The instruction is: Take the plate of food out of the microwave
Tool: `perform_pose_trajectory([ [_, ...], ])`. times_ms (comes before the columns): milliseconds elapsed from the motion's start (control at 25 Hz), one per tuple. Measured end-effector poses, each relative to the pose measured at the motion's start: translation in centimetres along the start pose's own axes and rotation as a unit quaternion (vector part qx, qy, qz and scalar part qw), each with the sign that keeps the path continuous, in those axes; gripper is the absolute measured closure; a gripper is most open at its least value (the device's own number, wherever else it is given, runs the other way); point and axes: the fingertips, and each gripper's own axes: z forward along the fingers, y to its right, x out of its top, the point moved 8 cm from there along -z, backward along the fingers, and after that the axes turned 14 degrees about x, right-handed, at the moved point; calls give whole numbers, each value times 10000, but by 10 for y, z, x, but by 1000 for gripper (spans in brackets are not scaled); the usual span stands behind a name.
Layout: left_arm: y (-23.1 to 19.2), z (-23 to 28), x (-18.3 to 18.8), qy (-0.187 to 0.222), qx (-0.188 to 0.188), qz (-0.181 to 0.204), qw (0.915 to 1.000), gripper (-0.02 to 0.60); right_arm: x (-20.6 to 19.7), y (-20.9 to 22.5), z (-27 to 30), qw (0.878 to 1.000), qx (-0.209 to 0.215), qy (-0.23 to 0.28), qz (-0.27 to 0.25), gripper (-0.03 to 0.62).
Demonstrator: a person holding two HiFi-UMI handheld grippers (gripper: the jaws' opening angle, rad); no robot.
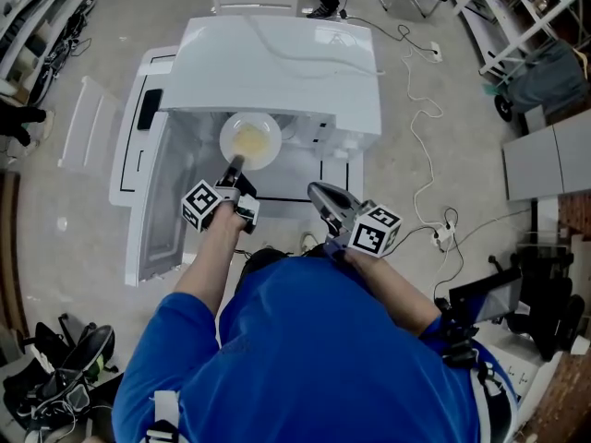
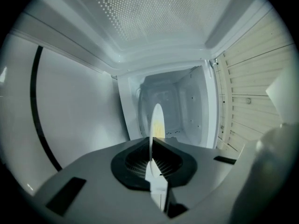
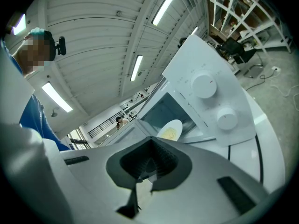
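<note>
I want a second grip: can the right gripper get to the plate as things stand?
Probably yes. The door is swung open, the plate is at the mouth of the microwave in the left gripper, and nothing lies between it and the right gripper.

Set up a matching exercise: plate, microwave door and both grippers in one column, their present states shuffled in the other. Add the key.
1. plate
2. microwave door
3. left gripper
4. right gripper

A. shut, holding nothing
B. swung open
C. carries yellow food
D. shut on the plate's rim

Pairs: 1-C, 2-B, 3-D, 4-A
</note>
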Motion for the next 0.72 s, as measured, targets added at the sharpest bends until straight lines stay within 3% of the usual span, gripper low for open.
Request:
perform_pose_trajectory([
  [720,-16,-110,-35,-252,-188,-98,9995,565,-50,-39,-13,9995,-126,46,270,602],
])
